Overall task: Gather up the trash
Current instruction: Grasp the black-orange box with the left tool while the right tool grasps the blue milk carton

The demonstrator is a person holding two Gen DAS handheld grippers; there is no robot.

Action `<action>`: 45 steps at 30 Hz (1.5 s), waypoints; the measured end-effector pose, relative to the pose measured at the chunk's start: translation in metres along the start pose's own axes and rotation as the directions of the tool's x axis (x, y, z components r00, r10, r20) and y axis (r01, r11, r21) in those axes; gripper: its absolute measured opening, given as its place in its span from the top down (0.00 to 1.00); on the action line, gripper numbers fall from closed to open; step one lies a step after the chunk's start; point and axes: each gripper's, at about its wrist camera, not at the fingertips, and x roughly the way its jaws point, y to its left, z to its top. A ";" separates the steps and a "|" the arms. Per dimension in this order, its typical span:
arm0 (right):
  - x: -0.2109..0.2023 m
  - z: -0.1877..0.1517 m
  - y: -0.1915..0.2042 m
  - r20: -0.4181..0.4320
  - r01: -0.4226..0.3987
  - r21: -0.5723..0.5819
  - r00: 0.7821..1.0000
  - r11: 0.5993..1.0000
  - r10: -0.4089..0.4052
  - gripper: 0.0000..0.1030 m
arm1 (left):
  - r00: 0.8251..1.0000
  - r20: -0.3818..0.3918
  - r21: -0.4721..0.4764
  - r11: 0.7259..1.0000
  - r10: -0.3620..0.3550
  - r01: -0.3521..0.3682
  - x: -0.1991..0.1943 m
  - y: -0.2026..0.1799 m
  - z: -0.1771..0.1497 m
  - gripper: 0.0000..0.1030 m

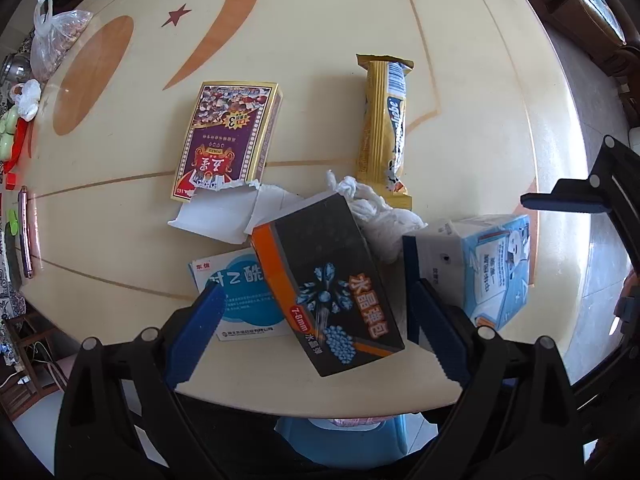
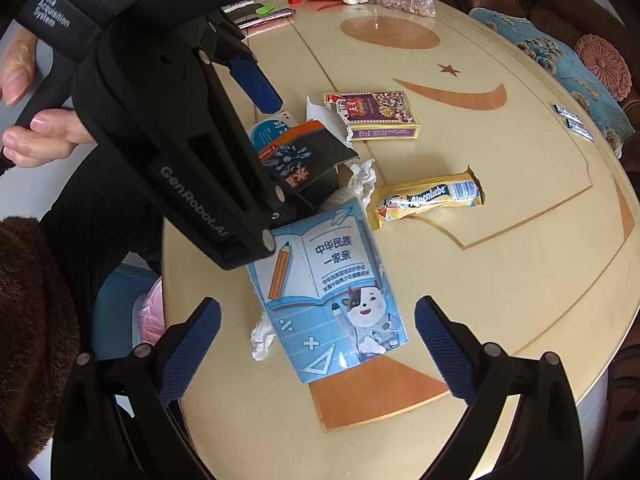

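Trash lies on a round cream table (image 1: 120, 240). A black-and-orange box (image 1: 332, 280) lies between the wide-open jaws of my left gripper (image 1: 316, 320), over a blue-and-white medicine box (image 1: 236, 296). Behind it are crumpled tissue (image 1: 384, 216), a torn purple card box (image 1: 228, 140) and a yellow candy wrapper (image 1: 386, 128). A blue milk carton (image 2: 332, 292) lies flat in front of my open right gripper (image 2: 316, 344); it also shows in the left wrist view (image 1: 488, 264). In the right wrist view the left gripper (image 2: 276, 140) hovers over the black box (image 2: 308, 156).
A plastic bag (image 1: 52, 40), a phone (image 1: 26, 236) and small items sit at the table's far left edge. A blue bin with a pink liner (image 2: 136, 312) stands below the table edge. A sofa with cushions (image 2: 560, 52) is behind the table.
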 end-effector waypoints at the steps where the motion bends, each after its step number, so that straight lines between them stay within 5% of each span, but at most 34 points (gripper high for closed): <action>1: 0.003 0.000 0.000 -0.003 -0.007 -0.002 1.000 1.000 0.007 0.08 | 1.000 -0.003 -0.005 1.000 0.000 0.000 0.002 0.000 0.001 0.11; 5: 0.010 -0.003 0.000 0.002 -0.010 0.000 1.000 1.000 0.010 0.11 | 1.000 -0.011 -0.025 1.000 -0.013 0.012 0.009 0.003 0.006 0.12; 8: 0.013 -0.004 -0.003 0.009 -0.009 0.024 1.000 1.000 0.008 0.28 | 1.000 -0.018 -0.028 0.999 -0.018 0.018 0.013 0.006 0.010 0.19; 21: 0.009 -0.006 -0.004 0.034 0.049 0.103 0.998 0.993 -0.052 0.30 | 1.000 -0.012 -0.008 1.000 -0.019 0.019 0.021 0.012 0.007 0.42; 31: -0.012 -0.012 0.001 0.049 0.139 0.180 0.988 0.974 -0.149 0.30 | 0.998 -0.005 -0.003 0.998 -0.064 0.064 0.020 0.033 -0.010 0.43; 45: -0.038 -0.016 0.018 0.062 0.315 0.383 0.929 0.869 -0.364 0.30 | 0.995 0.055 0.046 0.996 -0.085 0.083 0.000 0.046 -0.042 0.45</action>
